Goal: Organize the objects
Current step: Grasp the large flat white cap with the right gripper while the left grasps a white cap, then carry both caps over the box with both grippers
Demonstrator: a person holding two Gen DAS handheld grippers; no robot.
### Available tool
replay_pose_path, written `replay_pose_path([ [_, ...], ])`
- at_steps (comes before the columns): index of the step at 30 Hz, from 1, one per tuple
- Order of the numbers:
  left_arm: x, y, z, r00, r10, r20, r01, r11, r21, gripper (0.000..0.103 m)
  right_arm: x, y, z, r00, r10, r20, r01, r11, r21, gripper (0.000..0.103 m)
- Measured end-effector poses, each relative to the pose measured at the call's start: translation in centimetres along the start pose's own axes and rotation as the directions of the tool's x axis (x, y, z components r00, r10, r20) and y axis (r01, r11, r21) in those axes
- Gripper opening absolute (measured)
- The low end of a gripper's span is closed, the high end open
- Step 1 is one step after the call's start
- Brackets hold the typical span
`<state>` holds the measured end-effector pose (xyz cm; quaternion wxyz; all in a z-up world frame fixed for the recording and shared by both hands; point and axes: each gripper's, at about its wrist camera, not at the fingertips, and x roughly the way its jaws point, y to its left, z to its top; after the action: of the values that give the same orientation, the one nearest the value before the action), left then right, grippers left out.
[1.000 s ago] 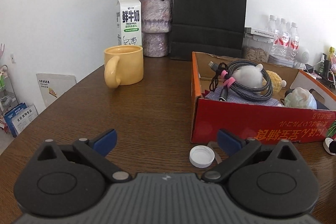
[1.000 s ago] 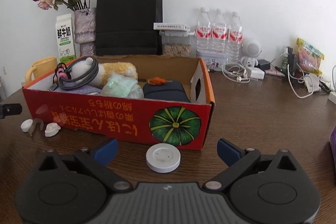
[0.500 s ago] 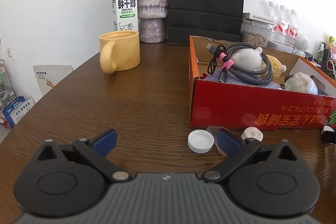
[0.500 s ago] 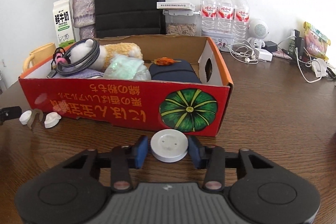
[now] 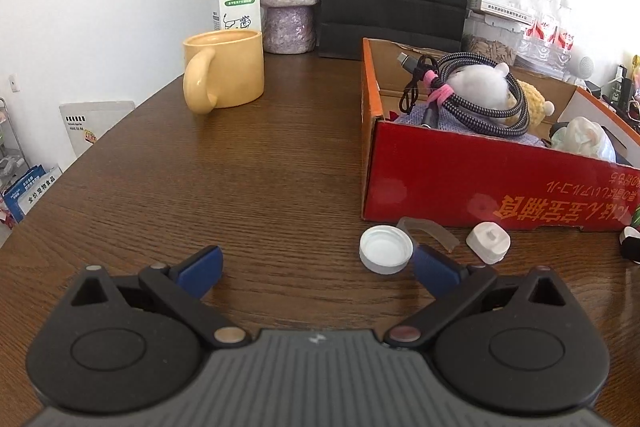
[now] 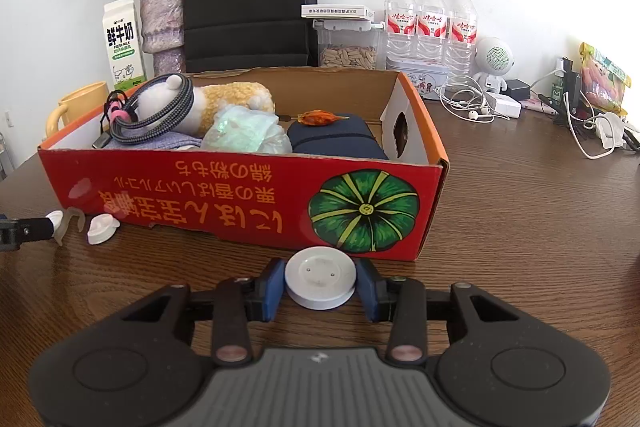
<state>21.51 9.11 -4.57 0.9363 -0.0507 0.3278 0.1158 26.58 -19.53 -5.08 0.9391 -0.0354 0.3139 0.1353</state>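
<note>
A: One red cardboard box (image 6: 248,187) is seen at twelve o'clock on the table (image 6: 520,227), already filled (plush toy, cable).

B: And the grippers?

A: The white disc (image 6: 320,277), just beside the box front, is clamped by the right gripper (image 6: 320,285); its jaws have just been closing. The left gripper (image 5: 316,269) is spread wide, with a white cap (image 5: 385,254) touching its right finger at one o'clock.

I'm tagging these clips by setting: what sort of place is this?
Probably a home or small office: a cluttered brown wooden table with a white milk carton, dried roses in a purple vase and tangled white charger cables.
</note>
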Motion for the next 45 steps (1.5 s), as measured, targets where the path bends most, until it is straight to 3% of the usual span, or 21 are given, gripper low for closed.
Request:
replay_pose_path([
  [17,1.4,-0.4,0.7,0.999,0.044,-0.015,-0.044,0.999,-0.012,0.1,0.0,0.0,0.0,1.0,0.0,0.0,0.0,1.0,0.0,0.038],
  [19,1.0,-0.5,0.7,0.999,0.033,0.013,-0.033,0.999,-0.009,0.079,0.0,0.0,0.0,1.0,0.0,0.0,0.0,1.0,-0.001,0.038],
  [21,0.5,-0.7,0.6,0.999,0.013,0.034,-0.013,1.0,0.004,0.037,0.0,0.0,0.0,1.0,0.0,0.0,0.0,1.0,0.0,0.038],
  [22,0.3,-0.9,0.5,0.999,-0.007,0.04,0.006,1.0,0.007,0.029,0.0,0.0,0.0,1.0,0.0,0.0,0.0,1.0,0.0,0.038],
  [25,-0.1,-0.9,0.4,0.998,-0.046,0.051,0.046,0.999,-0.003,0.029,0.0,0.0,0.0,1.0,0.001,0.001,-0.001,1.0,0.0,0.038],
  [33,-1.3,0.1,0.5,0.992,-0.015,0.123,0.024,0.997,-0.075,0.029,-0.2,0.0,0.0,1.0,0.008,0.014,-0.008,1.0,0.005,0.038],
  [41,-3.4,0.3,0.3,0.973,0.006,0.232,0.015,0.996,-0.089,0.029,-1.5,0.3,-0.2,0.995,0.046,0.092,-0.045,0.999,-0.009,0.038],
  [45,-4.5,0.1,0.1,0.953,0.025,0.303,0.003,0.996,-0.09,0.029,-2.4,0.8,-0.2,0.986,0.081,0.149,-0.076,0.996,-0.038,0.038],
])
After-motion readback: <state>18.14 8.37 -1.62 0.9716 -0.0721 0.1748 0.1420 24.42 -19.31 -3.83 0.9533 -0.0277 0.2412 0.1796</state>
